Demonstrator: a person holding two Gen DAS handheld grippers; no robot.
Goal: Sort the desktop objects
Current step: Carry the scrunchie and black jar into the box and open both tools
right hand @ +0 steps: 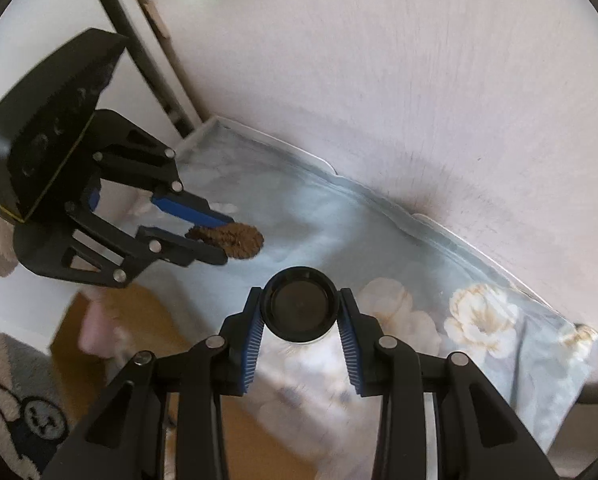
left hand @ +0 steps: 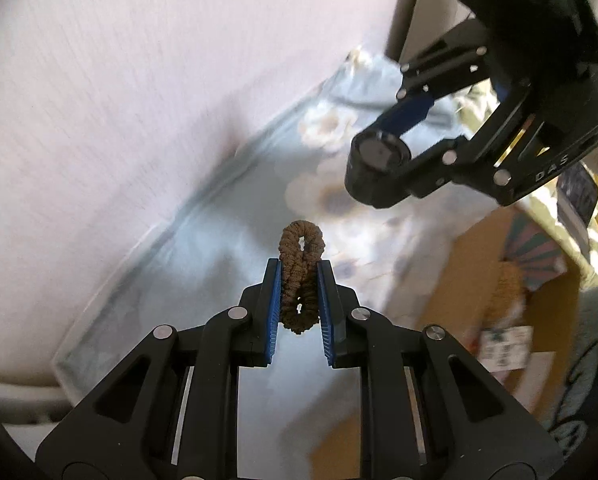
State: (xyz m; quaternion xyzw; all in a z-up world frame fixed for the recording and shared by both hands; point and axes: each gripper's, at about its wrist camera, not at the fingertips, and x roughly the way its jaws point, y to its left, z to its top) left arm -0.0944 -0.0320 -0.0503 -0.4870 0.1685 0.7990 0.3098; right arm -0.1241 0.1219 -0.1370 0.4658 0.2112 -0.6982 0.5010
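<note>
holding both things above the cloth (right hand: 379, 232): my left gripper (left hand: 299, 276) pinches the hair tie (left hand: 301, 264) lengthwise, my right gripper (right hand: 301, 314) clamps the round jar (right hand: 301, 306), box (left hand: 479, 280) nearer the right one.

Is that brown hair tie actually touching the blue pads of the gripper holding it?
Touching. In the left wrist view the left gripper has both blue pads pressed against the sides of the brown hair tie, squeezing it narrow.

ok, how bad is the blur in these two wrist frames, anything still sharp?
Left wrist: background smeared, floral cloth and cardboard box soft; left gripper and brown hair tie sharp. Right wrist: right gripper and black-capped jar crisp, wall streaked, cloth blurred. Both show fisheye bending at the edges.
</note>
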